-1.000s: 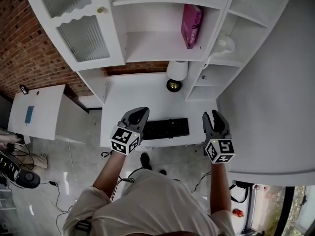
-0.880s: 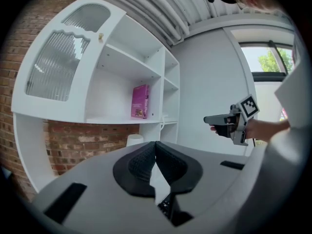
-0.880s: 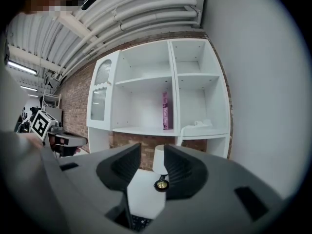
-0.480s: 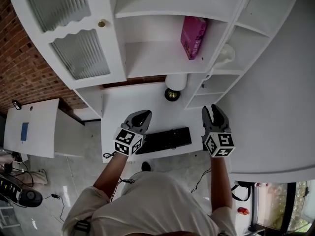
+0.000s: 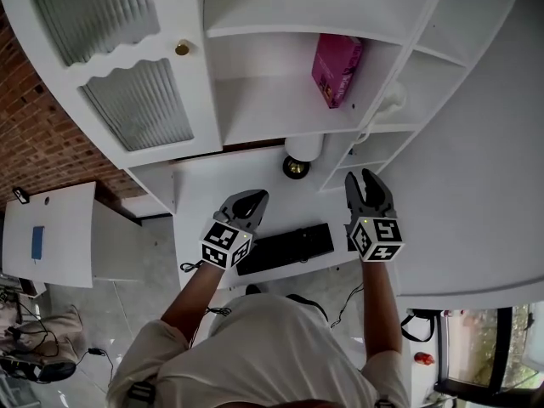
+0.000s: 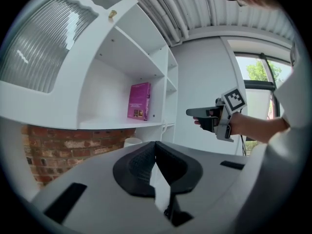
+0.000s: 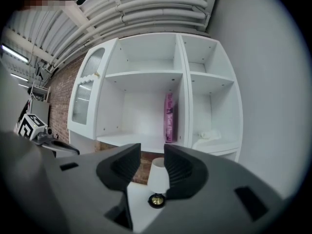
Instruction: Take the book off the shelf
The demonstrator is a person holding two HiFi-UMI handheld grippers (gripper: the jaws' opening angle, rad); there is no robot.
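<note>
I stand at a white desk [image 5: 219, 170] and look steeply down past my own arms, a gripper in each hand. My left gripper [image 5: 255, 195] has its jaws closed tip to tip with nothing caught between them. My right gripper [image 5: 359, 177] has its jaws partly apart and holds nothing (the only thing showing in the gap is a lamp [image 7: 157, 177] well beyond it). Both grippers hover above the front part of the desk, on either side of a black keyboard [image 5: 285, 246], and touch nothing.

The book [image 5: 338, 69], pink, stands upright on the shelf [image 5: 272, 109] of the white unit above the desk. It sits at the right end of the middle compartment, against the upright divider, well apart from both grippers. In the right gripper view the book [image 7: 169, 117] shows spine-on, straight above the gap in my jaws.

Under that shelf the white-shaded lamp sits at the back of the desk. To the left is a cabinet door [image 5: 140, 100] with ribbed glass, and a brick wall [image 5: 34, 134] beyond.
</note>
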